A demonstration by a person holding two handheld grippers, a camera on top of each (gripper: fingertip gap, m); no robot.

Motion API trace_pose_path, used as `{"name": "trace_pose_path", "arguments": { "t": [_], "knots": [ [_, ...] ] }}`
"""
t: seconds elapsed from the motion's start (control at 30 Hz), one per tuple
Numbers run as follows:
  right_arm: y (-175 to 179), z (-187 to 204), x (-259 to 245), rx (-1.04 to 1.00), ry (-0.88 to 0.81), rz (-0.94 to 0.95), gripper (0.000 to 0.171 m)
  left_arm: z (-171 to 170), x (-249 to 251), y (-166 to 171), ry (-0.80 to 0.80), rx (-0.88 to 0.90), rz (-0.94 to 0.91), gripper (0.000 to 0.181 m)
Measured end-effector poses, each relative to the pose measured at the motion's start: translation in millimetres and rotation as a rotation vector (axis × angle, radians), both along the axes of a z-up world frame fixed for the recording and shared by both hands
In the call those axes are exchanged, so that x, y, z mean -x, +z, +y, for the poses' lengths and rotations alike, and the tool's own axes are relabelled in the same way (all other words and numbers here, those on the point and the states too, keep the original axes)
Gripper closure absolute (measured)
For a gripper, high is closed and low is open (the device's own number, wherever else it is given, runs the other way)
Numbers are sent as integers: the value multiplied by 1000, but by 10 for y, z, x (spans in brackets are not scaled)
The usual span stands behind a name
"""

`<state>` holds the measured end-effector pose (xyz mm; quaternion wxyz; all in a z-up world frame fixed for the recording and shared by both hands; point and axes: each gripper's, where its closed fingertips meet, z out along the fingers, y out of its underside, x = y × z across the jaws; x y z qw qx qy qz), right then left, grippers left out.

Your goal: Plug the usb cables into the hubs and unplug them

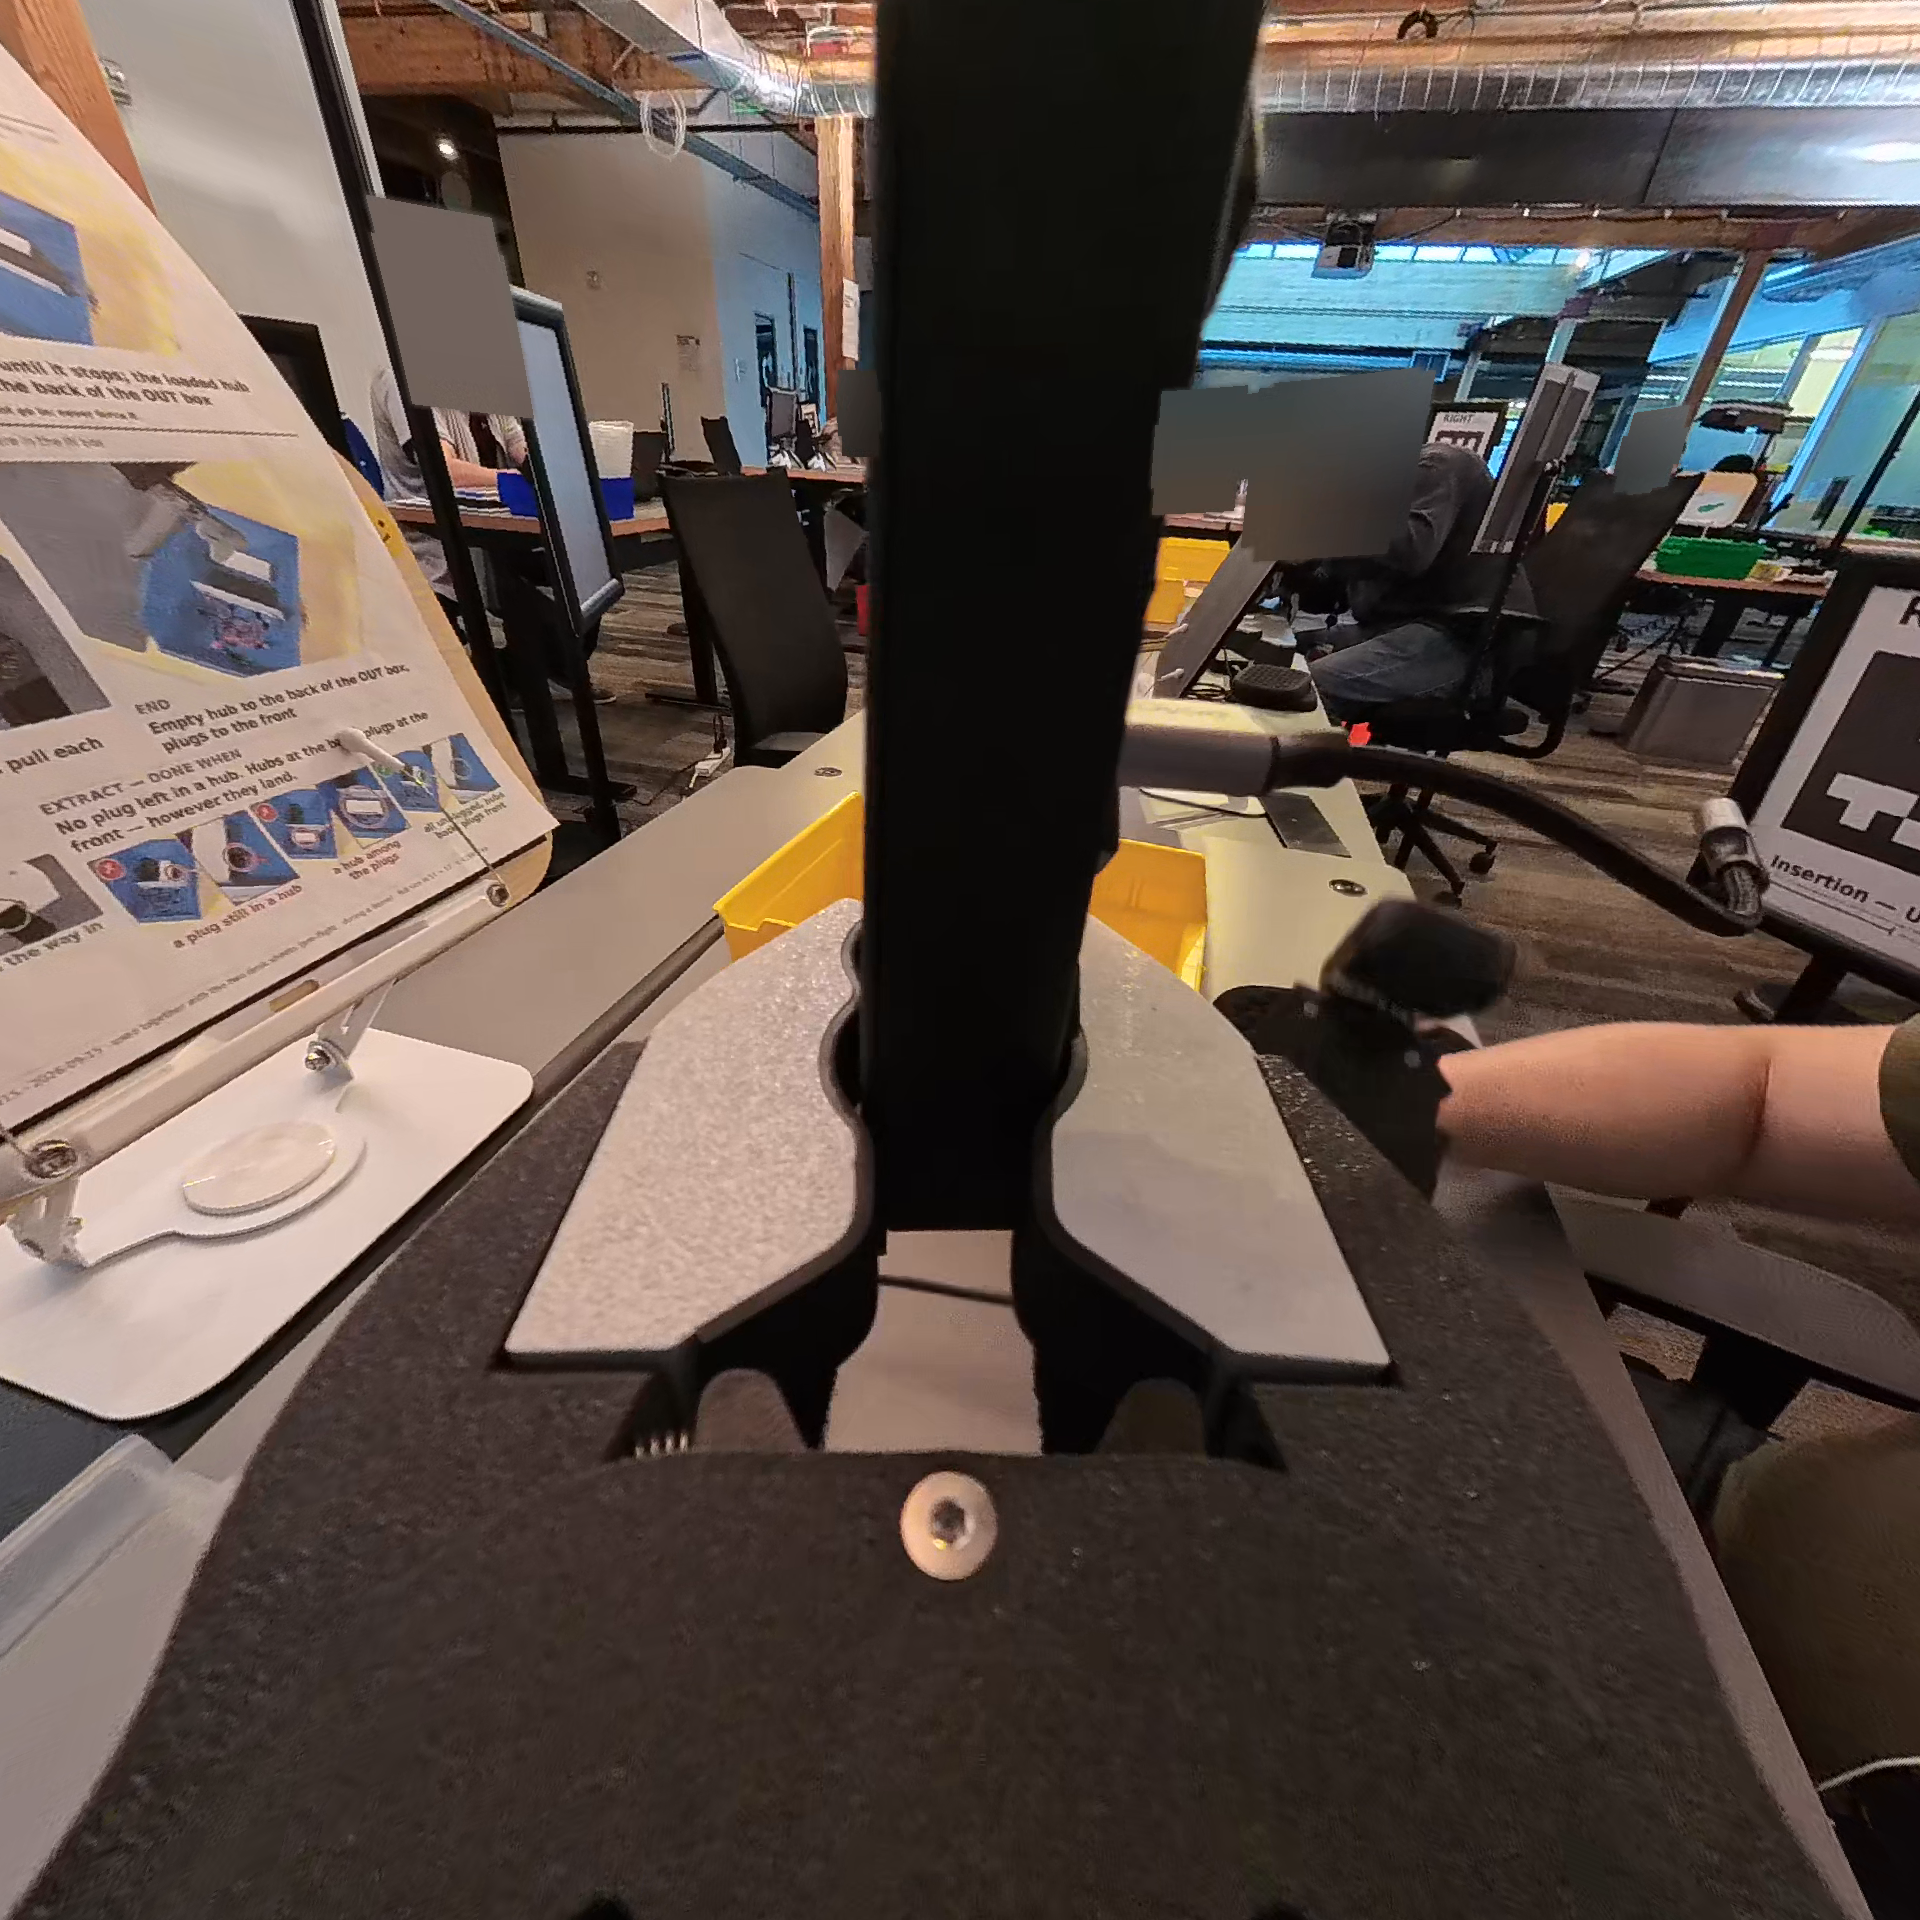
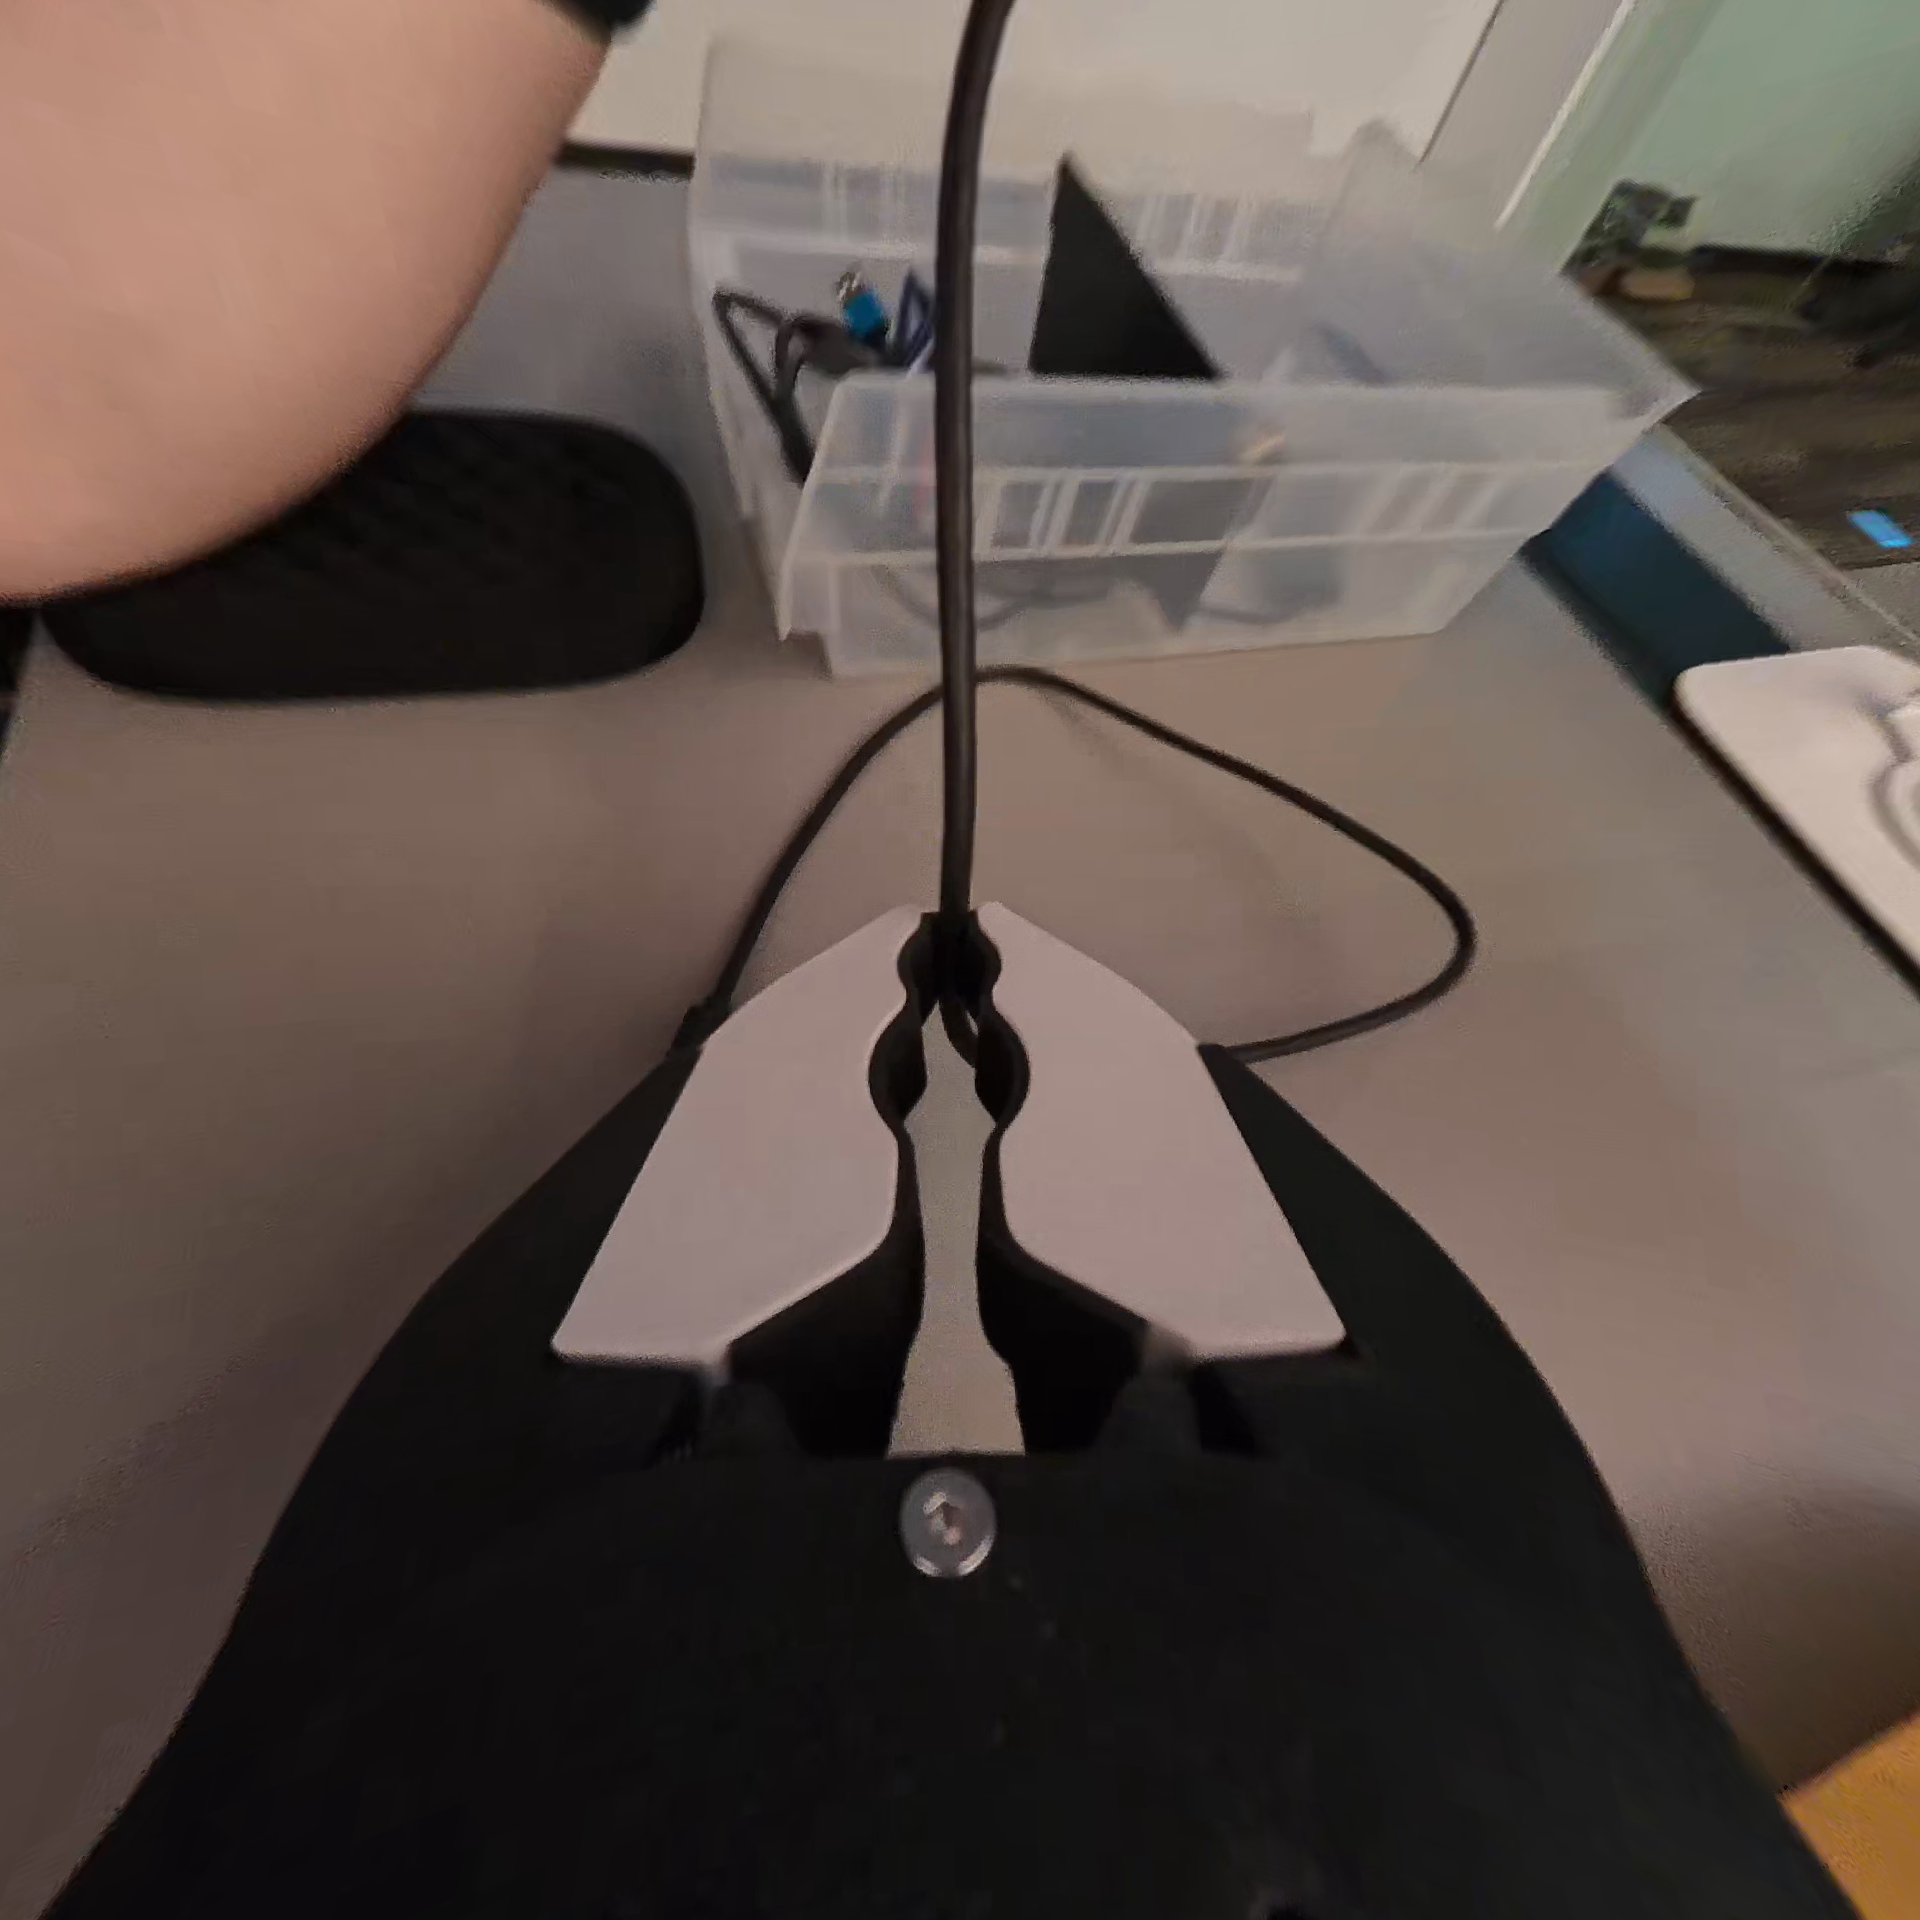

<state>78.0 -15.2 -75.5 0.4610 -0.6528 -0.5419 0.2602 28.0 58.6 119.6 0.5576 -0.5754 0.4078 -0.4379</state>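
In the left wrist view my left gripper (image 1: pixel 971 987) is shut on a long black hub (image 1: pixel 1039 520) and holds it upright above the table. A grey-shelled USB plug (image 1: pixel 1205 758) sits against the hub's right side. Its black cable (image 1: pixel 1538 821) curves off to the right. In the right wrist view my right gripper (image 2: pixel 951 925) is shut on a thick black cable (image 2: pixel 956 520) that rises straight up out of frame. A thinner black cable (image 2: pixel 1351 831) loops on the grey table (image 2: pixel 416 1039) under the fingers.
An instruction sheet on a white stand (image 1: pixel 312 1195) stands at the left, with a yellow bin (image 1: pixel 790 883) behind the hub. A forearm (image 1: pixel 1662 1122) reaches in from the right. A clear plastic bin (image 2: pixel 1247 520) holds cables beside a black pad (image 2: pixel 416 561).
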Motion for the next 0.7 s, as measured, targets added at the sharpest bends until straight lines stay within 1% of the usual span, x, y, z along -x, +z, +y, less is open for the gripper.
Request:
{"name": "trace_pose_path", "arguments": {
  "t": [0.1, 0.3, 0.4, 0.53, 0.63, 0.7],
  "knots": [
    [450, 155, -129, 0, -34, 61, 166, -16, 29, 41, -7, 3, -24, 156],
    [1244, 494, -457, -43, -92, 98, 166, -74, 70, 130, -25, -3, -62, 156],
    [1701, 622, -620, -120, -130, 91, 166, -86, 86, 155, -22, -9, -68, 156],
    [2412, 831, -893, -263, -220, 57, 166, -119, 63, 186, -29, -12, -75, 156],
    [2953, 1012, -1163, -350, -308, 68, 166, -171, -61, 201, -50, -3, -84, 155],
    [3264, 1139, -1352, -391, -366, 84, 166, -250, -235, 182, -92, 9, -76, 156]
  ]
}}
